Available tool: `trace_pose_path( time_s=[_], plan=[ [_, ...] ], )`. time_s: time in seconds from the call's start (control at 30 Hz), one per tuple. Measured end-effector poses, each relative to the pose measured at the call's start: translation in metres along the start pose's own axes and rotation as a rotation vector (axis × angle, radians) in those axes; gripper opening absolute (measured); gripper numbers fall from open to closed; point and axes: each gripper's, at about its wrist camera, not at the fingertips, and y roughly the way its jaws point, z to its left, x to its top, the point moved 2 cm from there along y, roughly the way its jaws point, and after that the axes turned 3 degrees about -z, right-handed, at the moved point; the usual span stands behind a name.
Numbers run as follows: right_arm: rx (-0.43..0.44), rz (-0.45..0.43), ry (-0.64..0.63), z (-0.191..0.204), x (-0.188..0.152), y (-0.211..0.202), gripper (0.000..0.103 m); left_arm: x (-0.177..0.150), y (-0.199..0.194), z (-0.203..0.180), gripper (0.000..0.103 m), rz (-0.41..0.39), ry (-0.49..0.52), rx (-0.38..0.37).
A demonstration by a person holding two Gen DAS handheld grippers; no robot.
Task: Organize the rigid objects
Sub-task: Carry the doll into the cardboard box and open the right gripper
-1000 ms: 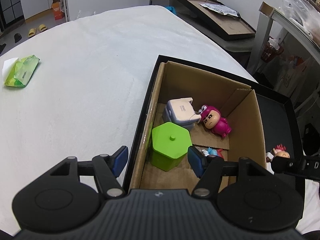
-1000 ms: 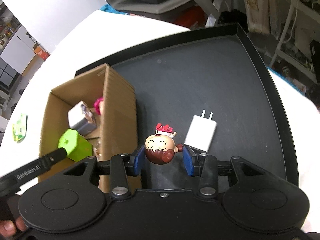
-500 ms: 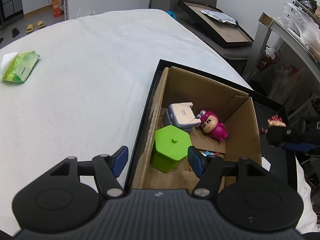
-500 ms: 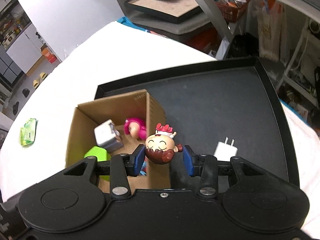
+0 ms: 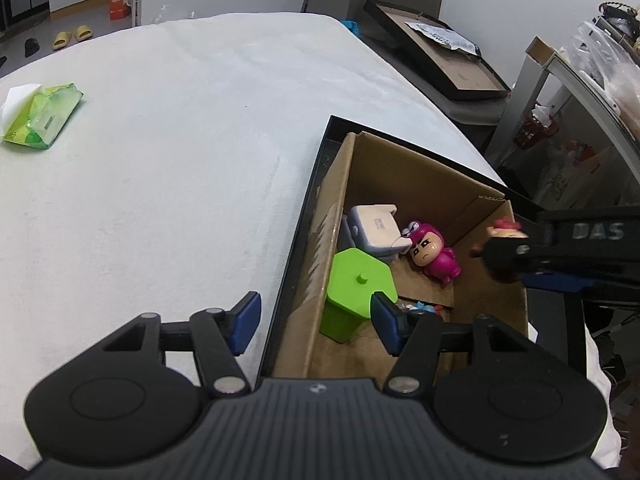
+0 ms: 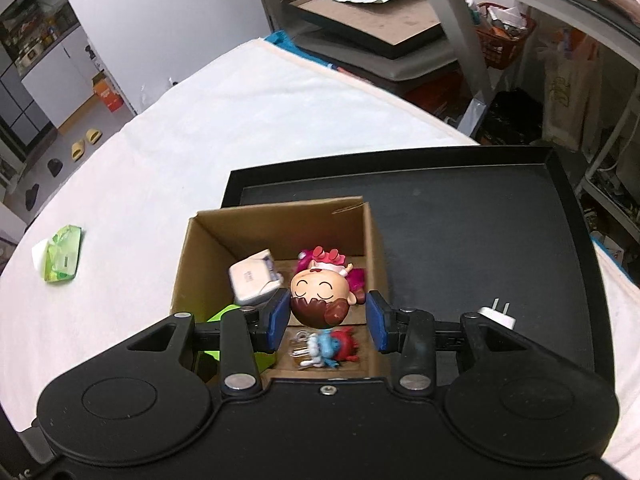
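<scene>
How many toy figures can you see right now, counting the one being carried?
3. A smiling figure is gripped in the right tongs above the box; a pink figure and a blue-and-red figure lie inside. Others may be hidden.

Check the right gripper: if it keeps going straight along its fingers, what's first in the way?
Probably the floor of the cardboard box, near the small blue and red toy just beyond the right gripper. The brown-haired figurine it grips would touch first. Depth is hard to judge.
</scene>
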Motion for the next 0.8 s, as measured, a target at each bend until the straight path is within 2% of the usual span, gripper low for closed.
trace_pose_path(
  time_s=[0.13, 0.2, 0.37, 0.8],
  plan=[
    [-0.008, 0.015, -0.014, 0.011, -0.004, 0.007, 0.041, 0.0, 0.002, 0.002, 0.051, 0.006, -0.015, -0.012],
    [-0.015, 0.022, -0.02, 0.015, -0.005, 0.01, 0.041, 0.0, 0.005, 0.005, 0.034, 0.02, -0.038, -0.028],
    [-0.025, 0.039, -0.027, 0.023, -0.007, 0.018, 0.041, 0.0, 0.004, 0.012, 0.015, 0.017, -0.065, -0.035],
    [-0.033, 0.036, -0.024, 0.029, -0.007, 0.021, 0.045, 0.001, 0.004, 0.014, 0.015, 0.021, -0.079, -0.048]
  ],
)
